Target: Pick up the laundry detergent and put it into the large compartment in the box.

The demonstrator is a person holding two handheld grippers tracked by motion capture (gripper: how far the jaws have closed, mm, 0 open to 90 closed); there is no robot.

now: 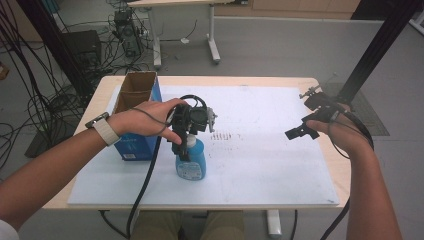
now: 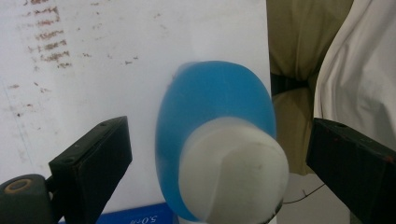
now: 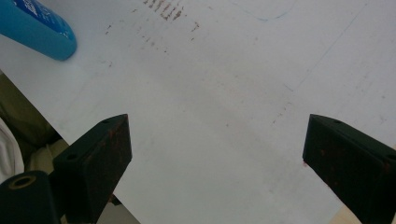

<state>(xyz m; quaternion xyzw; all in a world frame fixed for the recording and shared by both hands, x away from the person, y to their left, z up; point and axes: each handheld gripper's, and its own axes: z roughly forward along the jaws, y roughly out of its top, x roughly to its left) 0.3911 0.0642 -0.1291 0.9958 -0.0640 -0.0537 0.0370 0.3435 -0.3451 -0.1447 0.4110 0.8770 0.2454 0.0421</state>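
Left gripper (image 1: 183, 145): hovered directly over the blue bottle (image 1: 191, 160), jaws spread wide on either side of its white cap (image 2: 233, 170) and touching neither side.
Blue bottle: stood upright on the white board (image 1: 260, 165), just beside the blue cardboard box (image 1: 135, 107) at the board's left edge, near the person's side of the table.
Right gripper (image 1: 299, 132): was held above the right part of the board, well apart from the bottle, jaws released and holding nothing.
Board surface: bore a patch of brownish marks (image 1: 223, 135) between the two grippers.
Box: stood open at the top.
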